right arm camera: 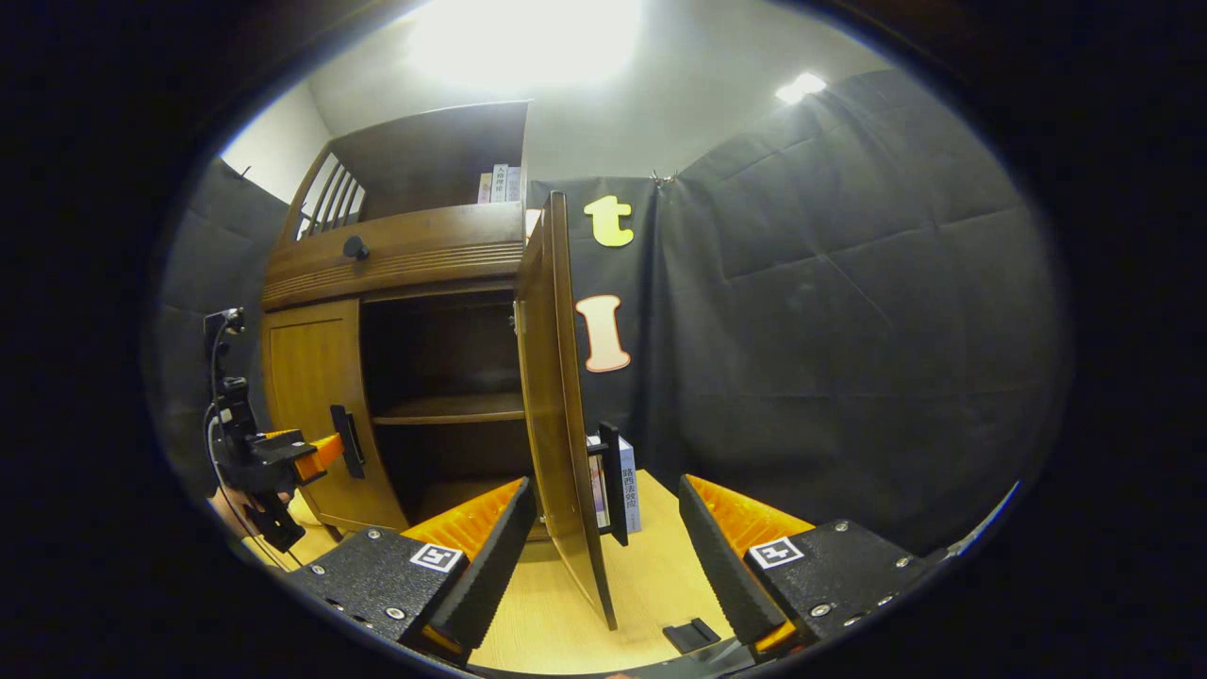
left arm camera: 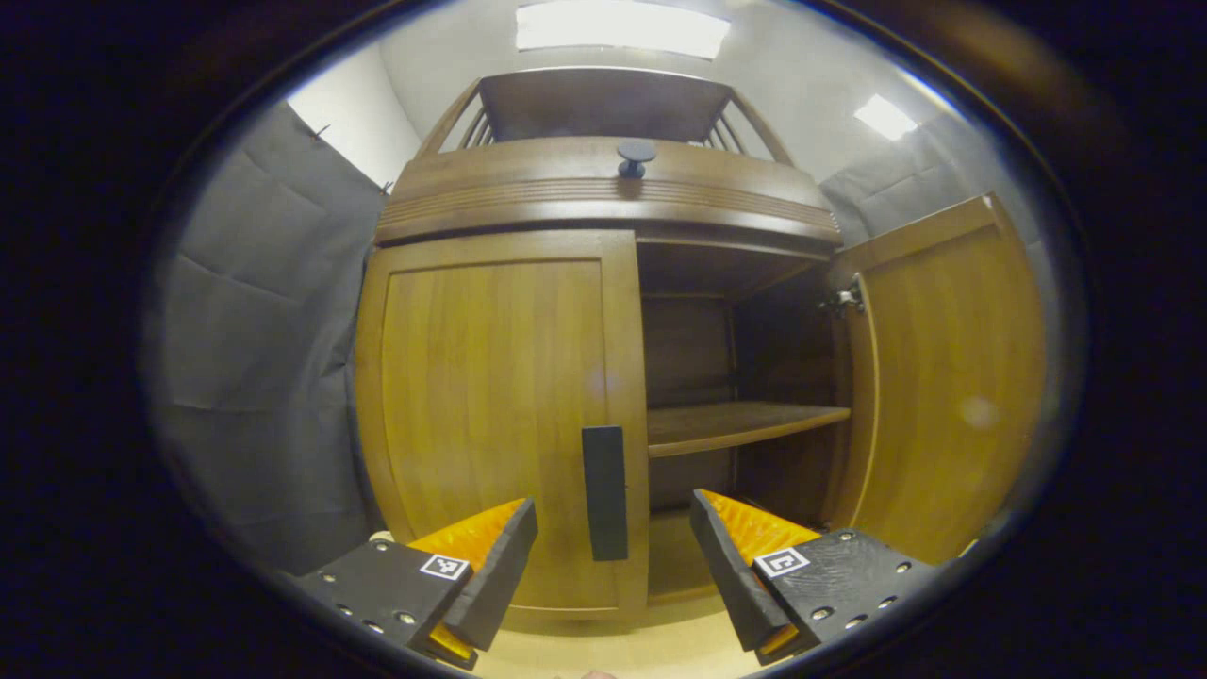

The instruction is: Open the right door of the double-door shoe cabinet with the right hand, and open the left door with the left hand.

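We see the left door (left arm camera: pixel 490 415) shut, its upright handle (left arm camera: pixel 604 492) between the spread fingers of the left gripper (left arm camera: pixel 613 547), not touching. The right door (right arm camera: pixel 556 405) stands swung out, edge-on; the right gripper (right arm camera: pixel 608 528), jaws spread, straddles its handle (right arm camera: pixel 613 481). Cabinet (right arm camera: pixel 396 255) depths too dark to read.

From my left gripper (left arm camera: pixel 613 566) I see two ceiling panels overhead, the larger one (left arm camera: pixel 622 28) blown out to white, while the cabinet's open interior (left arm camera: pixel 735 358) ahead sinks into deep shadow. Above my right gripper (right arm camera: pixel 608 556) a broad glare (right arm camera: pixel 523 42) washes out the ceiling. Both pictures are sharp at centre, and the fisheye bows straight edges and dims toward the rim.
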The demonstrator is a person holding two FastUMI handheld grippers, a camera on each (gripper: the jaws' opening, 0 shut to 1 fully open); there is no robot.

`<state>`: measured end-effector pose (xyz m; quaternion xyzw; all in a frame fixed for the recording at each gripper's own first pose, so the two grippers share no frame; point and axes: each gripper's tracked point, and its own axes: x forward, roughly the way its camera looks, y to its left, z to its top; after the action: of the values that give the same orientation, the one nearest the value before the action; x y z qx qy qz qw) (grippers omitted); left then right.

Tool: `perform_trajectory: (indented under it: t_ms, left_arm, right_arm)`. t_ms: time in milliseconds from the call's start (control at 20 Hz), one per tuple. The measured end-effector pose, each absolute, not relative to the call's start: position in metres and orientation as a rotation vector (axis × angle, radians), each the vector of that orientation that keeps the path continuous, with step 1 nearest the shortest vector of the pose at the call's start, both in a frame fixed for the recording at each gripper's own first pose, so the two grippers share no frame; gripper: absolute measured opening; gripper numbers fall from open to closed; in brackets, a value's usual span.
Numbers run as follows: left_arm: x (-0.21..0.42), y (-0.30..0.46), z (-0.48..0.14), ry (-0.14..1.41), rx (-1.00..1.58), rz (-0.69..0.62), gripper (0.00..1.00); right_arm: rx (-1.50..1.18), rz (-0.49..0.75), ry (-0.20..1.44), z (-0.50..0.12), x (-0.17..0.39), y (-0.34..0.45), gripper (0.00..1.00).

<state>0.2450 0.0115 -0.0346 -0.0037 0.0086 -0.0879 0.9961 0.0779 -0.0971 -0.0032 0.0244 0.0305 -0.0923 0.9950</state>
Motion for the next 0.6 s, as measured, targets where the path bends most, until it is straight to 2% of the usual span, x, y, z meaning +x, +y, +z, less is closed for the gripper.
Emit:
perform_trajectory:
  t_ms: [50,250,350,400,600]
  left_arm:
    - [0.255,0.011,-0.039,0.025,-0.010,-0.169,0.90]
    - [0.286,0.007,-0.050,0.031,-0.014,-0.172,1.00]
    - [0.295,0.004,-0.055,0.035,-0.020,-0.178,0.91]
    - [0.301,0.006,-0.060,0.045,-0.024,-0.176,0.87]
    - [0.318,0.006,-0.068,0.074,-0.035,-0.180,0.90]
  right_arm:
    - [0.054,-0.182,0.061,-0.003,0.077,-0.096,0.94]
    - [0.030,-0.172,0.056,-0.006,0.078,-0.093,0.92]
    - [0.024,-0.162,0.064,-0.009,0.077,-0.091,0.94]
    - [0.027,-0.157,0.063,-0.009,0.078,-0.088,0.92]
    - [0.044,-0.139,0.084,-0.020,0.080,-0.081,0.94]
